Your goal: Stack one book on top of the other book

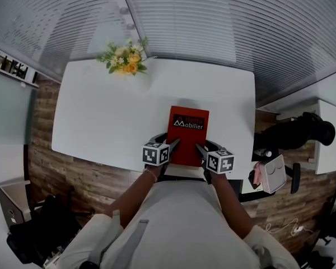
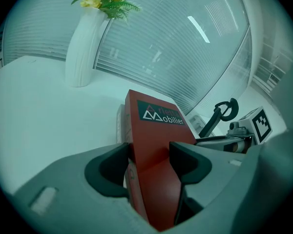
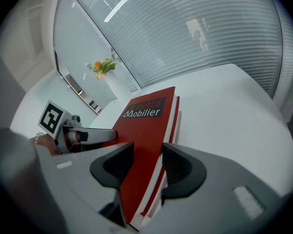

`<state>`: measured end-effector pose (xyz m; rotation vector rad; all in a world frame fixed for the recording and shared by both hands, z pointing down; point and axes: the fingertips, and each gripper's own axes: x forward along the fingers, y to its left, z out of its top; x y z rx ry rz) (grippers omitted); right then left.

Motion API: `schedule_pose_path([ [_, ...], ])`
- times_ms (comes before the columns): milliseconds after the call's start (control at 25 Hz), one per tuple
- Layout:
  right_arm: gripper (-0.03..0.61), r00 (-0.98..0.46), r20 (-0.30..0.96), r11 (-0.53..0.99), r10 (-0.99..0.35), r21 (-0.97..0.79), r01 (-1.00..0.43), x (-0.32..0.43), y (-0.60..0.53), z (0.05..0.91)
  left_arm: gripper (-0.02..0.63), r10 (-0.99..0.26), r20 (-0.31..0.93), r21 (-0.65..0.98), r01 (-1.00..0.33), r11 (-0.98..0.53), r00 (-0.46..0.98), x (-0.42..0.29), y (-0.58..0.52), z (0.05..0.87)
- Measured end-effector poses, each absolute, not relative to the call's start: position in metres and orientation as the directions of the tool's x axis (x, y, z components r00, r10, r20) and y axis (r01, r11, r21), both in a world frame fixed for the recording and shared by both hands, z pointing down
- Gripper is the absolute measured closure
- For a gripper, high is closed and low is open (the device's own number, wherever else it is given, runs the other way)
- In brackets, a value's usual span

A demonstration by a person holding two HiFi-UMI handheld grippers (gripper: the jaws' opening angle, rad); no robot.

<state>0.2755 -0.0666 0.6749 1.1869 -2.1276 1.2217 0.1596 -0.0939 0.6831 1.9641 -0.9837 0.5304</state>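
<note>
A red book with a "Mobilier" label lies near the front edge of the white table, its near end raised in both grippers. My left gripper is shut on its near left corner, and the red cover fills the gap between those jaws. Its near right corner is clamped by my right gripper, whose jaws press on the cover and white pages. A pale edge of a second book shows under the red one; the rest of it is hidden.
A white vase of yellow flowers stands at the table's far edge, well beyond the books. Slatted blinds close off the far side. To the right of the table are a black chair and a white desk.
</note>
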Motion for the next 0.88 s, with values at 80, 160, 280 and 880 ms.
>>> schedule_pose_path([
  [80,0.402,-0.551,0.693,0.248,-0.465,-0.496,-0.832,0.2758,-0.0662,0.6787,0.342,-0.436,0.673,0.502,-0.802,-0.323,0.597,0.1595,-0.0938,0.6856],
  [160,0.403,-0.552,0.693,0.243,-0.463,-0.500,-0.831,0.2763,-0.0668,0.6807,0.342,-0.434,0.677,0.499,-0.805,-0.321,0.594,0.1595,-0.0940,0.6870],
  [280,0.403,-0.557,0.689,0.249,-0.464,-0.502,-0.828,0.2765,-0.0688,0.6805,0.342,-0.439,0.678,0.499,-0.807,-0.314,0.590,0.1593,-0.0952,0.6866],
  [880,0.394,-0.564,0.692,0.277,-0.450,-0.493,-0.825,0.2761,-0.0709,0.6823,0.337,-0.428,0.687,0.492,-0.810,-0.320,0.587,0.1591,-0.0967,0.6878],
])
